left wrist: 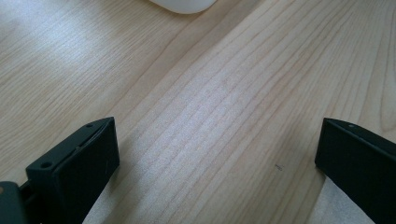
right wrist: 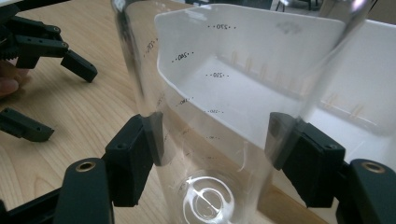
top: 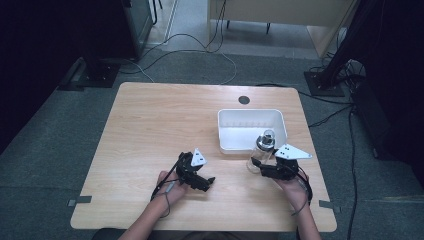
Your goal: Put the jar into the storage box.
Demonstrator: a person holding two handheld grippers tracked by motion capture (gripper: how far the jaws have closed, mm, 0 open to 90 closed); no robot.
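- clear plastic bottle (right wrist: 210, 135), cylindrical, with printed measuring marks up its see-through wall, is clamped between the matte black pads of the right gripper (right wrist: 212, 149); in the high view the bottle (top: 262, 152) stands just in front of the tub, a dark rounded cap on top.
- white plastic tub (top: 227, 131), rectangular with rounded corners and a smooth glossy rim, sits on the table beyond the bottle.
- left gripper (left wrist: 217, 158) hovers low over bare wood, its blocky jaws spread wide with nothing between them.
- pale wooden table (top: 150, 125) shows fine straight grain.
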